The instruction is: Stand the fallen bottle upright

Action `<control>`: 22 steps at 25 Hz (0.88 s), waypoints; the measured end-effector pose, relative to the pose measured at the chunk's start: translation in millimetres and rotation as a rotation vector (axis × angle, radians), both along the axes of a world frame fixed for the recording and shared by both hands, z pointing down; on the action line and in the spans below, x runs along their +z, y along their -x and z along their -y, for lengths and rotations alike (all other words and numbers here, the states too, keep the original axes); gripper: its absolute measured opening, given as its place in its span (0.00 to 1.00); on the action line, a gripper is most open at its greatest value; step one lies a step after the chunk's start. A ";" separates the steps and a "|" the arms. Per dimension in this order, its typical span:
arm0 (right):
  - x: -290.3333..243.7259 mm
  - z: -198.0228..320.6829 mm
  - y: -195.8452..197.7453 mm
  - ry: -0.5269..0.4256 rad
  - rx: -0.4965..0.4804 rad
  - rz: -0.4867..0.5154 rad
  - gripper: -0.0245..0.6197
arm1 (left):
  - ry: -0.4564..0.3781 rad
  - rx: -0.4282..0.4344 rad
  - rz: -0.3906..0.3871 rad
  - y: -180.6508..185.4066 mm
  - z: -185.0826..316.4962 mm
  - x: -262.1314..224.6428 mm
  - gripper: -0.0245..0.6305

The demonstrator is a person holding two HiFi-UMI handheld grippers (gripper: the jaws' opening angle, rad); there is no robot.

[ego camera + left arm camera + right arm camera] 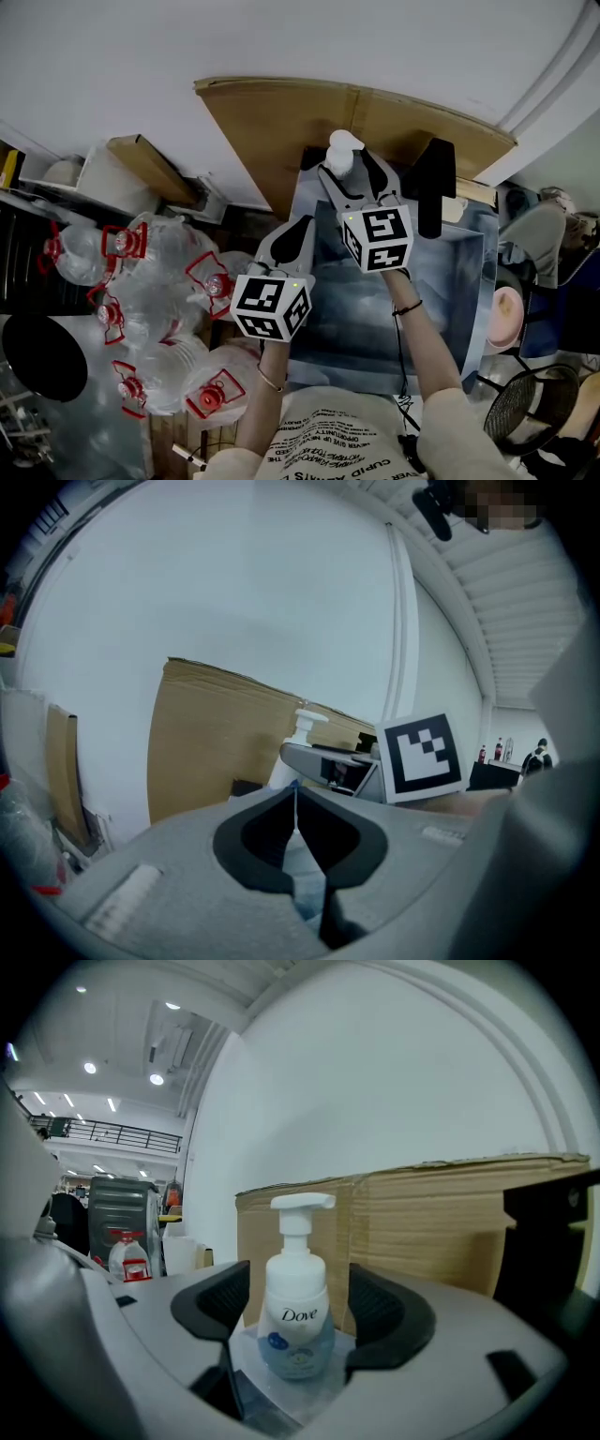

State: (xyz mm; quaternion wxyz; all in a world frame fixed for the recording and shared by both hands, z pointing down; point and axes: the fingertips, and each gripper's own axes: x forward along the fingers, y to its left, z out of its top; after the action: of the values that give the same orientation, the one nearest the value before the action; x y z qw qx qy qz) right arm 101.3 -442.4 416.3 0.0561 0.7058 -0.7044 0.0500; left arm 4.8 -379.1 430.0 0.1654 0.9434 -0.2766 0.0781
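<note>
A white pump bottle [342,150] [296,1321] with a blue lower half stands upright on the blue-grey cloth of the table [450,281], near its far edge. My right gripper [345,161] [298,1288] is open, one jaw on each side of the bottle, with a gap between each pad and it. My left gripper [298,230] [296,799] is shut with nothing in it and hangs nearer to me, left of the right one. In the left gripper view the bottle's pump head [305,719] shows behind the right gripper's marker cube [422,757].
A sheet of brown cardboard [281,122] leans on the white wall behind the bottle. A tall black object [436,183] stands to its right. Several large water jugs with red caps [150,309] are piled left of the table; a fan [525,408] sits lower right.
</note>
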 end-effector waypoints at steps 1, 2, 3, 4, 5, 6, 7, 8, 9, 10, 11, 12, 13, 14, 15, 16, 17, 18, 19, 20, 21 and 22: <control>-1.1 -3.4 -0.2 -0.003 0.007 0.004 0.52 | -0.003 -0.008 -0.004 0.9 -0.9 -2.2 0.08; -2.3 -6.9 0.0 -0.005 0.011 0.009 0.52 | -0.006 -0.016 -0.007 1.9 -2.1 -4.6 0.08; -3.7 -10.5 0.6 -0.006 0.014 0.015 0.52 | -0.011 -0.023 -0.011 2.9 -3.4 -7.2 0.08; -5.1 -14.3 1.3 -0.006 0.015 0.019 0.52 | -0.017 -0.029 -0.014 3.6 -4.9 -10.1 0.08; -6.8 -18.2 2.0 -0.005 0.015 0.023 0.52 | -0.022 -0.034 -0.017 4.1 -6.8 -13.0 0.08; -8.8 -22.2 2.7 -0.007 0.014 0.027 0.51 | -0.028 -0.037 -0.022 4.6 -9.1 -16.2 0.08; -10.9 -26.2 3.7 -0.008 0.012 0.030 0.50 | -0.035 -0.039 -0.026 5.1 -11.8 -19.3 0.08; -13.0 -30.1 4.9 -0.007 0.008 0.031 0.47 | -0.043 -0.040 -0.029 5.8 -14.7 -22.6 0.08; -15.1 -34.4 6.3 -0.005 0.003 0.031 0.45 | -0.053 -0.043 -0.031 6.9 -17.5 -25.9 0.08; -17.1 -39.0 7.7 -0.003 -0.002 0.029 0.41 | -0.064 -0.047 -0.031 8.0 -20.3 -29.3 0.08; -18.9 -44.0 8.8 0.001 -0.007 0.029 0.38 | -0.074 -0.051 -0.031 9.2 -23.0 -32.6 0.08; -20.4 -49.3 9.6 0.006 -0.013 0.029 0.35 | -0.084 -0.055 -0.032 10.4 -25.6 -36.2 0.08; -21.8 -54.9 10.2 0.011 -0.017 0.031 0.32 | -0.094 -0.060 -0.034 11.9 -28.3 -40.1 0.08; -23.1 -60.7 10.6 0.015 -0.020 0.034 0.28 | -0.105 -0.064 -0.035 13.5 -31.0 -44.0 0.08; -24.5 -66.5 10.7 0.019 -0.022 0.035 0.25 | -0.116 -0.066 -0.035 14.9 -34.0 -47.8 0.08; -25.7 -72.2 10.8 0.023 -0.026 0.033 0.22 | -0.127 -0.067 -0.034 15.8 -37.2 -51.4 0.08; -26.8 -77.7 11.3 0.026 -0.034 0.028 0.17 | -0.137 -0.064 -0.034 16.1 -40.8 -54.6 0.08; -27.7 -83.3 12.5 0.029 -0.045 0.021 0.14 | -0.145 -0.059 -0.034 16.1 -44.8 -57.5 0.08; -28.3 -89.2 14.1 0.033 -0.057 0.016 0.11 | -0.152 -0.051 -0.035 15.9 -49.5 -60.1 0.08; -28.8 -95.3 15.6 0.036 -0.065 0.015 0.08 | -0.160 -0.045 -0.035 15.8 -54.3 -62.5 0.08; -29.4 -101.7 16.7 0.039 -0.072 0.018 0.07 | -0.168 -0.042 -0.034 15.9 -59.2 -64.8 0.08; -30.1 -107.9 17.4 0.039 -0.076 0.025 0.06 | -0.176 -0.041 -0.032 16.1 -63.8 -66.8 0.08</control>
State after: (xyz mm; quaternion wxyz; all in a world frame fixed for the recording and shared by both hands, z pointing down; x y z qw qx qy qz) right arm 83.9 -334.5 386.2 0.0632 0.6765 -0.7304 0.0704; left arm -11.3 -315.2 363.1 0.0880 0.9495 -0.2990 0.0352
